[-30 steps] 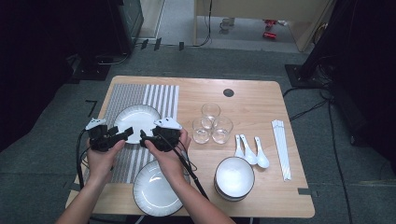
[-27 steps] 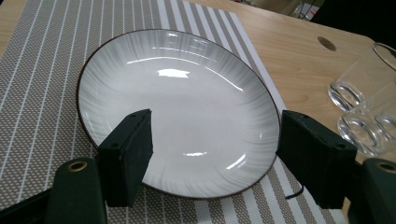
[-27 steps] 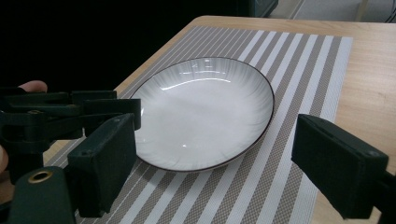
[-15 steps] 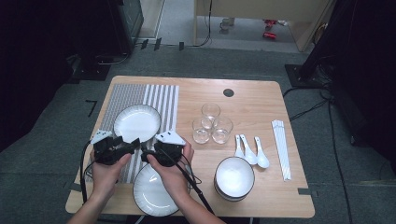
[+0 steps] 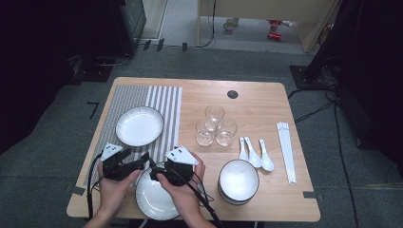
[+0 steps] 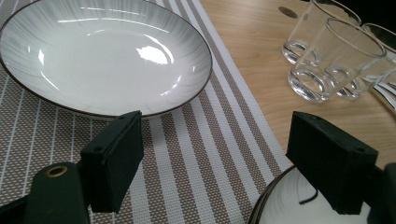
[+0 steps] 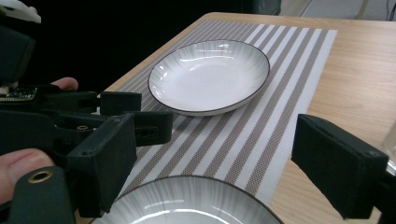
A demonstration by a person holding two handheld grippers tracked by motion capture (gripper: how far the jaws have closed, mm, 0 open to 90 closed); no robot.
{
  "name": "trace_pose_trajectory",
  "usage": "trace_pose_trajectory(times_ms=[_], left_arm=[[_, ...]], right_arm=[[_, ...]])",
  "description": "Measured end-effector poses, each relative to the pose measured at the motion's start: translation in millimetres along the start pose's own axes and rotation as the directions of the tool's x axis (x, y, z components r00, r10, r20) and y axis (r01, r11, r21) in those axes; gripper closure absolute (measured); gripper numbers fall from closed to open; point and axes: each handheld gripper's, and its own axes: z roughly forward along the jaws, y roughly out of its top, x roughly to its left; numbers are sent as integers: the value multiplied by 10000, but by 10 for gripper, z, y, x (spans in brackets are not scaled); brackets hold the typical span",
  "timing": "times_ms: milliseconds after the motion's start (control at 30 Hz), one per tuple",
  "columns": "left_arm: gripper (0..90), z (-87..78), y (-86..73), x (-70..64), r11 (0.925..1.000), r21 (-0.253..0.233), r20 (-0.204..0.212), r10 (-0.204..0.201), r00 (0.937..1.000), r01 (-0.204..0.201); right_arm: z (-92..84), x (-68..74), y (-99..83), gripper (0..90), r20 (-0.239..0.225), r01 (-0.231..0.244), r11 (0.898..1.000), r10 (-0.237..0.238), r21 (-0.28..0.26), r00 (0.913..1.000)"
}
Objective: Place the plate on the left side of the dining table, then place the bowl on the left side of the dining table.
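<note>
- Wooden table, light top, dark round hole near far edge.
- Striped placemat on left side; far plate sits on it.
- Near plate at front edge.
- Three glasses clustered mid-table.
- Three white spoons, stacked bowls, chopsticks at right.

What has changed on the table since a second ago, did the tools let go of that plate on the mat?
Yes. Both hands drew back toward the person: the left tool and right tool left the plate on the striped mat and now hover by the near plate. The left tool's jaws have just been opening, with nothing between them. Both plates, the glasses, spoons and bowl stayed put.
</note>
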Motion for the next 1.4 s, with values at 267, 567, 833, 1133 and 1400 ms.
trace_pose_trajectory(times_ms=[267,567,833,1133,1400], left_arm=[[189,-57,-74,-104,9998,-49,-29,204,9998,-204],[188,-93,-91,-272,9991,-97,342,407,9986,-404],[188,-121,-64,-454,9976,-218,684,676,9954,-663],[189,-120,-64,-710,9959,-258,1024,895,9907,-873],[189,-81,-64,-993,9928,-300,1357,1193,9835,-1163]], right_arm=[[-254,-20,-149,145,-15,-30,10000,30,-38,10000],[-528,-71,-138,150,-137,180,9997,-182,-176,9997],[-807,-191,-72,148,-151,274,9986,-281,-442,9995],[-1071,-411,-69,150,72,168,9967,-163,-793,9998],[-1248,-637,-98,156,310,52,9948,-20,-1018,9995]])
